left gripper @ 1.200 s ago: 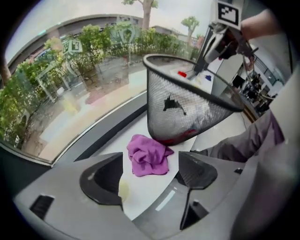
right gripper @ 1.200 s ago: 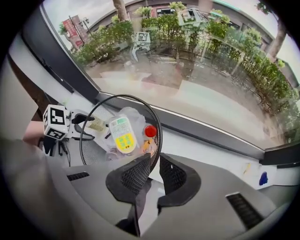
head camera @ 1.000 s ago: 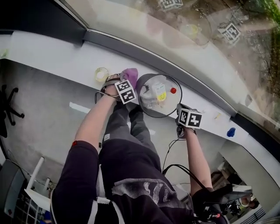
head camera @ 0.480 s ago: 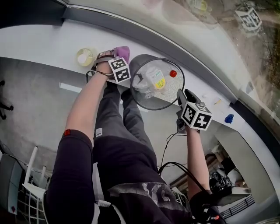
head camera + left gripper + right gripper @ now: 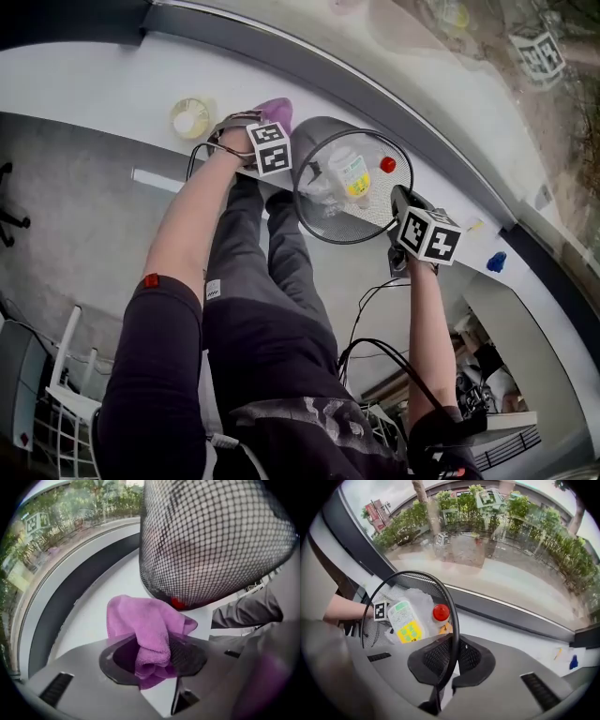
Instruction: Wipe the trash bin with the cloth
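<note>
Trash bin [image 5: 312,141] clamped at rim, cloth [image 5: 145,625] beside it

Bin stands on white ledge [image 5: 112,84]. Right gripper [image 5: 451,660] jaws, just closing, narrow onto bin's rim. Left gripper [image 5: 152,660] jaws, just closing, pinch purple cloth just beside bin's mesh wall.

The cloth [image 5: 145,630] was bright purple. The trash bin [image 5: 211,541] was black wire mesh with a solid black rim. Inside it lay a pale bottle [image 5: 405,620] with a white, green and yellow label and a red cap [image 5: 441,612]. The bench [image 5: 112,89] was white. The left marker cube [image 5: 274,149] and right marker cube [image 5: 429,236] bore black-and-white squares. A small blue thing [image 5: 496,262] lay at the right.
</note>
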A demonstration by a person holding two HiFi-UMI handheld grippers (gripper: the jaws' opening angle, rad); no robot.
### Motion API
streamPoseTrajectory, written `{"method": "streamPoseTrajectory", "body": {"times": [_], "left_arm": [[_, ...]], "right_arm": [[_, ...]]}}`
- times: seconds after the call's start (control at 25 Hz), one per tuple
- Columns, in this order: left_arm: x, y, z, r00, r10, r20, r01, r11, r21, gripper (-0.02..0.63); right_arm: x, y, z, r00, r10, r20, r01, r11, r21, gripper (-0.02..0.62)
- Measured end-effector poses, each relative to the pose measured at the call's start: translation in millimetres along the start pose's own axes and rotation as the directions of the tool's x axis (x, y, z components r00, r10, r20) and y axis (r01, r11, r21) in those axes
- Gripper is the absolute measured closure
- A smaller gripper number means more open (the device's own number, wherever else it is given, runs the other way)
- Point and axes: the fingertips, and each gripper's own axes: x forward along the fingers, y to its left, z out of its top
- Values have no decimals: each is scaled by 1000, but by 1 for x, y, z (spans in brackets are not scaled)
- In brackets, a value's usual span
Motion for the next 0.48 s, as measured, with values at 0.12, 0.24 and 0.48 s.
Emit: {"method": "streamPoseTrajectory", "body": {"times": [0.12, 0.24, 0.48], "left_arm": [[-19, 2, 6, 994, 25, 108, -12, 992, -123, 471], [-71, 10, 17, 944, 99, 313, 19, 936, -351, 479], [-184, 44, 38, 807, 275, 523, -21, 898, -440, 480]], "right_arm": [[4, -3, -2, 999, 45, 16, -47, 996, 75, 588], [5, -2, -1, 999, 42, 11, -42, 996, 75, 588], [5, -3, 4, 995, 89, 48, -94, 986, 134, 586]]}}
